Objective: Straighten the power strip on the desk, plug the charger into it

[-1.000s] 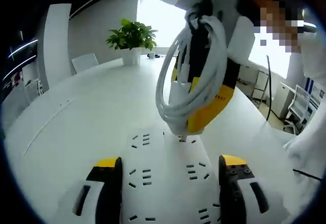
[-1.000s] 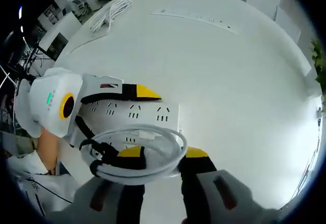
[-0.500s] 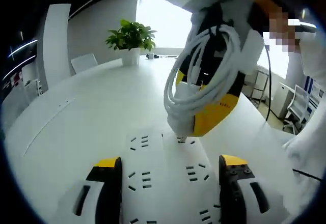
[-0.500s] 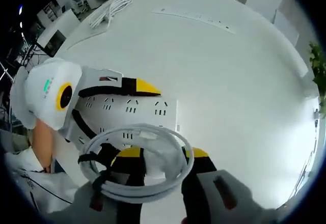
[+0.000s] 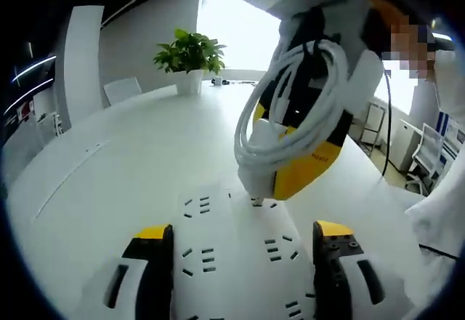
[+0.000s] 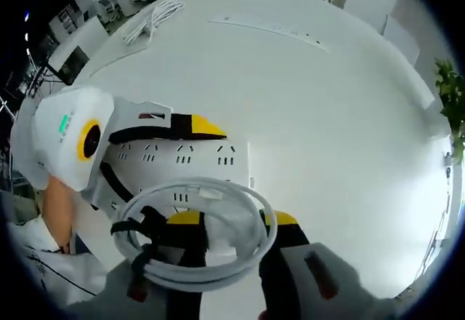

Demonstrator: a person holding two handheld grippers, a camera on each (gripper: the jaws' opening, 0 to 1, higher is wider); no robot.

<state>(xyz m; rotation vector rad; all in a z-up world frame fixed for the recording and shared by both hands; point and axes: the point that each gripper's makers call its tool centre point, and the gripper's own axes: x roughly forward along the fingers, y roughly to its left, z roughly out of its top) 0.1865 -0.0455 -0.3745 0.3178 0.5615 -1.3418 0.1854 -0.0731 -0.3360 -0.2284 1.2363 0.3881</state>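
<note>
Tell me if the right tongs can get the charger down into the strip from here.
Probably yes: the right tongs hold the charger right at the strip, steadied by the left tongs; nothing lies between.

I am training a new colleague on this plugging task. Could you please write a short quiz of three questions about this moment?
1. True or false: the charger hangs far above the power strip.
2. What does the right hand-held gripper hold? A) a cup B) the charger with its coiled cable C) nothing
3. Fill in: the left hand-held gripper has its jaws on both sides of the ____.

Key: 1 false, its lower end is at a socket. 2 B. 3 power strip.
</note>
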